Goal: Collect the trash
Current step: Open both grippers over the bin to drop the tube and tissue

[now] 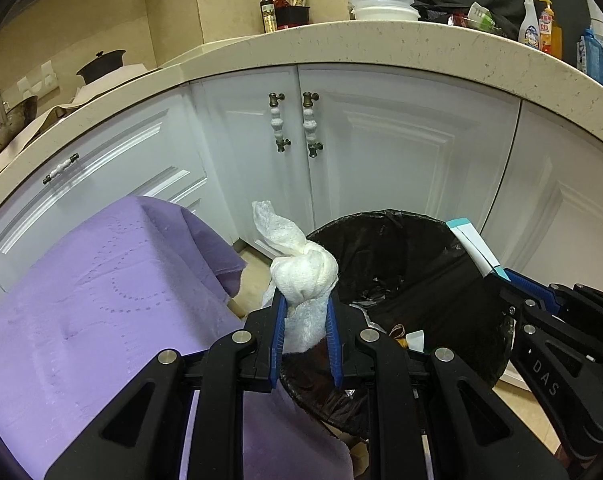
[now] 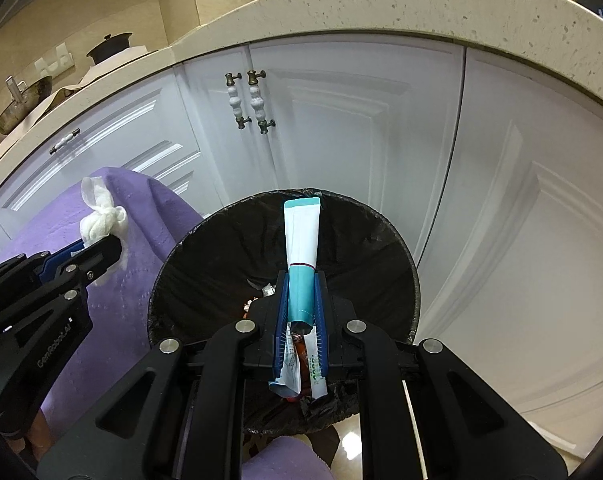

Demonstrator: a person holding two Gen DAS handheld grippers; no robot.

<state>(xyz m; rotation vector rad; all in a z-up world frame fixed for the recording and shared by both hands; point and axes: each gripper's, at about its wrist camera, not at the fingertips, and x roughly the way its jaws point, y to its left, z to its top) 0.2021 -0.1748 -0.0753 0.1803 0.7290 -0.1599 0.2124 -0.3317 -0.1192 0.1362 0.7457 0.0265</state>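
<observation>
Bin (image 2: 221, 240) contents hard to make out (dark liner). Your right gripper (image 2: 301, 280) clamps tube (image 2: 301, 232), long axis pointing away; left gripper (image 1: 304, 300) pinches knotted tissue (image 1: 301, 272).

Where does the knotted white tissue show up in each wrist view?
Left wrist: knotted white tissue at centre, clamped in the left gripper.
Right wrist: the tissue at left, over the purple cloth.
Shared landmark: the black-lined trash bin.
</observation>
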